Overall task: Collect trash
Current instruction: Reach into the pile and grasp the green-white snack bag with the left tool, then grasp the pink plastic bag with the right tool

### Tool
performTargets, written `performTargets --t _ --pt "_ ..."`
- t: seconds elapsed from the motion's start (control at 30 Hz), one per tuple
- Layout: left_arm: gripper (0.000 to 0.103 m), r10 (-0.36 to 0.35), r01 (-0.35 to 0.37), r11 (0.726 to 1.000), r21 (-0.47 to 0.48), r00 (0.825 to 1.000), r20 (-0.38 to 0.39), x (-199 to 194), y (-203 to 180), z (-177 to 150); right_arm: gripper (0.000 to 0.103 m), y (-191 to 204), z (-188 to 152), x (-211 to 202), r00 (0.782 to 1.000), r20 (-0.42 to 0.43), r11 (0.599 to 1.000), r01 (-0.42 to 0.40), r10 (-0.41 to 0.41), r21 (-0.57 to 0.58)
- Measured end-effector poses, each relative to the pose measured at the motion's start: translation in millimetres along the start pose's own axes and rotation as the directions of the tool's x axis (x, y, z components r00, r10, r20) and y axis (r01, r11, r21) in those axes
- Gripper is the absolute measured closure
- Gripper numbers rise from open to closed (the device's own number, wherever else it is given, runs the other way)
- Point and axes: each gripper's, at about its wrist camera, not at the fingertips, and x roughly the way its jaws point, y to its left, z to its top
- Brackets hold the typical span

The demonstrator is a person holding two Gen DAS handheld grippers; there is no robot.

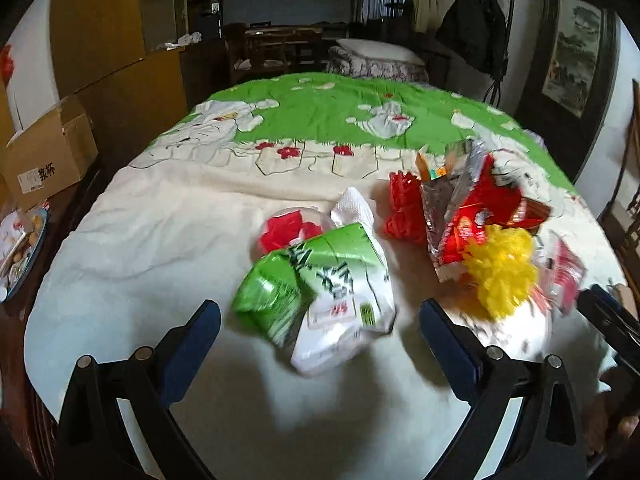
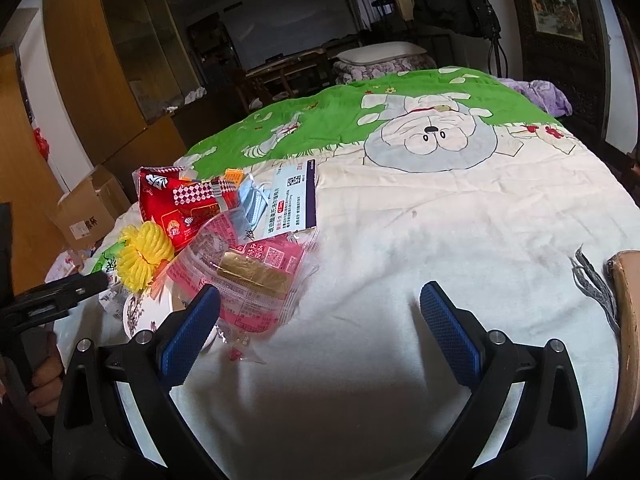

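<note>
Trash lies in a heap on a bed with a cream and green cartoon cover (image 1: pixel 168 216). In the left wrist view my left gripper (image 1: pixel 320 328) is open and empty. A green and white plastic wrapper (image 1: pixel 320 280) lies between its fingers. Behind it are a white tissue (image 1: pixel 354 208), a red net (image 1: pixel 402 208), a red snack bag (image 1: pixel 476 220) and a yellow net ball (image 1: pixel 500 272). In the right wrist view my right gripper (image 2: pixel 320 320) is open and empty. A pink clear wrapper (image 2: pixel 248 280) lies by its left finger. The red bag (image 2: pixel 180 204) and a white-purple leaflet (image 2: pixel 294 200) lie further back.
A cardboard box (image 1: pixel 48 156) and a plate of food (image 1: pixel 24 248) sit left of the bed. A brown cardboard edge (image 2: pixel 628 320) stands at the right in the right wrist view. Wooden cupboards, a pillow (image 1: pixel 376 50) and hanging coats stand beyond the bed.
</note>
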Motion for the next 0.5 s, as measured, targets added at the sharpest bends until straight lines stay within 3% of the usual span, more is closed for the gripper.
performTargets --t 0.13,0.23,0.3,0.5 --pt "0.006 0.022 -0.025 0.999 -0.043 0.998 -0.061 27 6 3 0.007 -2 0 1 1.000 -0.008 1.000 -0.010 0.010 0.008" --pt "0.006 -0.005 -0.002 0.997 -0.079 0.996 -0.092 38 14 0 0.007 -5 0 3 1.000 -0.014 1.000 -0.018 0.019 0.020" --pt "0.016 -0.035 0.029 0.996 -0.090 0.997 -0.064 32 18 -2 0.007 -7 1 4 1.000 -0.017 0.999 -0.023 0.024 0.030" --pt "0.016 -0.024 0.028 0.997 -0.076 0.998 0.060 -14 22 -2 0.007 -7 0 4 0.999 -0.016 0.999 -0.029 0.030 0.030"
